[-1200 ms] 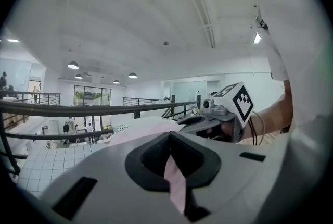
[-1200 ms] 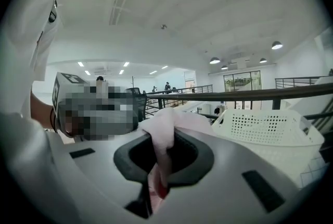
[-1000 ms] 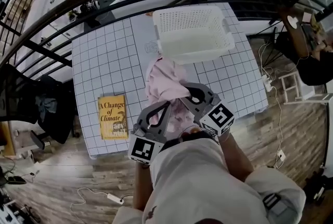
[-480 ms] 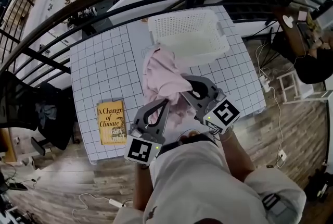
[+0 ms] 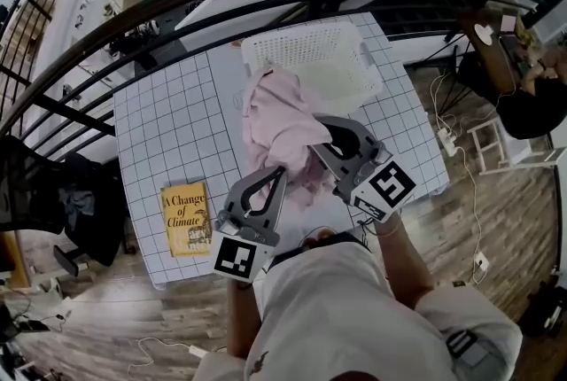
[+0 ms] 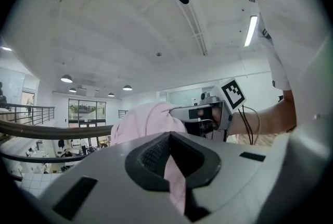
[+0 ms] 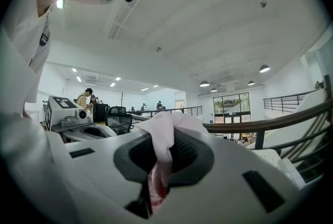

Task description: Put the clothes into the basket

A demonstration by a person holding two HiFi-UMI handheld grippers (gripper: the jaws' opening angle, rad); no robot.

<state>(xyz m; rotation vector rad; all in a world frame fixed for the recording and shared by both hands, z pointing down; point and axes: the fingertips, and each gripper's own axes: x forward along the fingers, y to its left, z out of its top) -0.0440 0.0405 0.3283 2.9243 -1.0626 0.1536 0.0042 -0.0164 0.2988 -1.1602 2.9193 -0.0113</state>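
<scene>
Left tongs [image 5: 280,174] and right tongs [image 5: 321,127] both clamped on the pink garment [image 5: 276,113]. It's bunched up right by the white basket [image 5: 301,41].

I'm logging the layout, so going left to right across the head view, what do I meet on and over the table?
Book → left gripper → right gripper. The pink garment and the basket straddle both grippers' span, so they're left out.
</scene>
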